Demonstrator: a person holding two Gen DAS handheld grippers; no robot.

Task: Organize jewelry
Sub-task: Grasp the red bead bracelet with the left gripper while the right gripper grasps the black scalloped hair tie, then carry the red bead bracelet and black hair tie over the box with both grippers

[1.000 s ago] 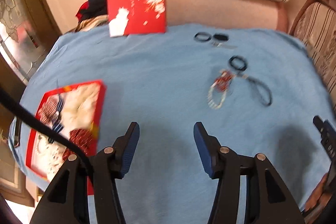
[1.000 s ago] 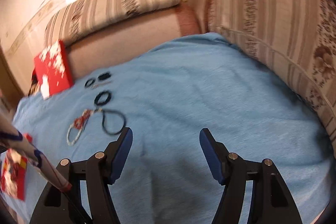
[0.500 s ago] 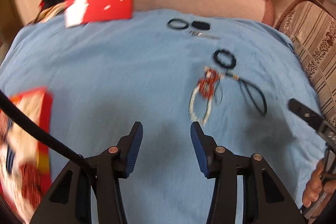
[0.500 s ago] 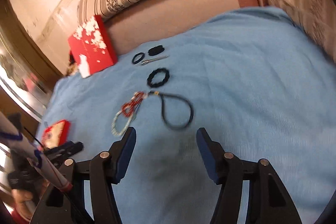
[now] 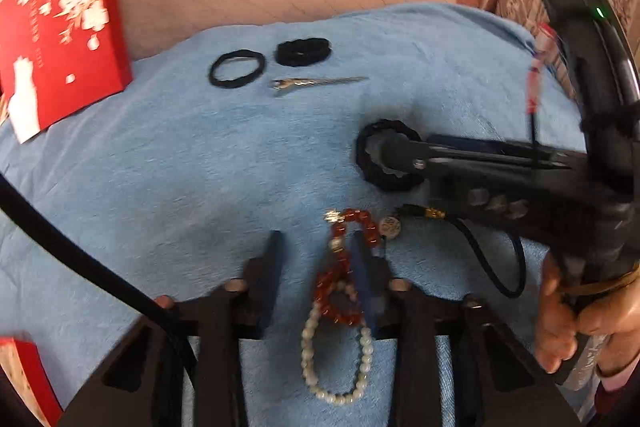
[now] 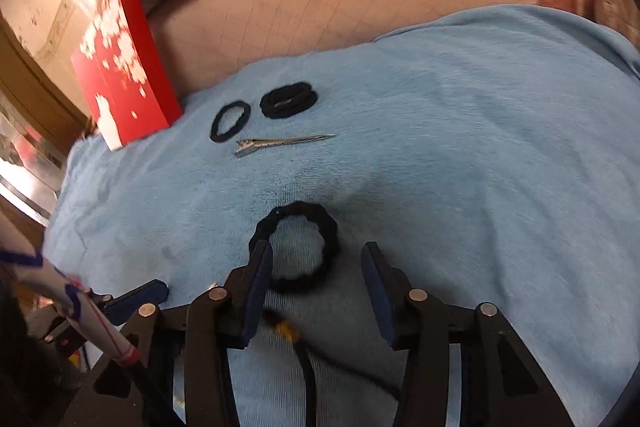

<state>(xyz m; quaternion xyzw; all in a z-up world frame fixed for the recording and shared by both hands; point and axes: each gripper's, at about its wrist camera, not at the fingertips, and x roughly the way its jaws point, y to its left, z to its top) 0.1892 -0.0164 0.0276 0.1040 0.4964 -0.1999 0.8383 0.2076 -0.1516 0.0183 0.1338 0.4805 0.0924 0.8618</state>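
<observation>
I am closing my left gripper (image 5: 316,247) on the red bead bracelet (image 5: 345,269) and my right gripper (image 6: 318,259) around the black scrunchie (image 6: 298,247), neither pinched yet, so I squeeze slowly and lift straight.

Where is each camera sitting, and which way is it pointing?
Left wrist: rides the left hand-held gripper, facing down its closing jaws at bead bracelets between them; the right hand-held gripper and a hand enter from the right.
Right wrist: rides the right hand-held gripper, facing down its closing jaws at the black scrunchie between them.
Shared: black scrunchie, silver clip, red box.
</observation>
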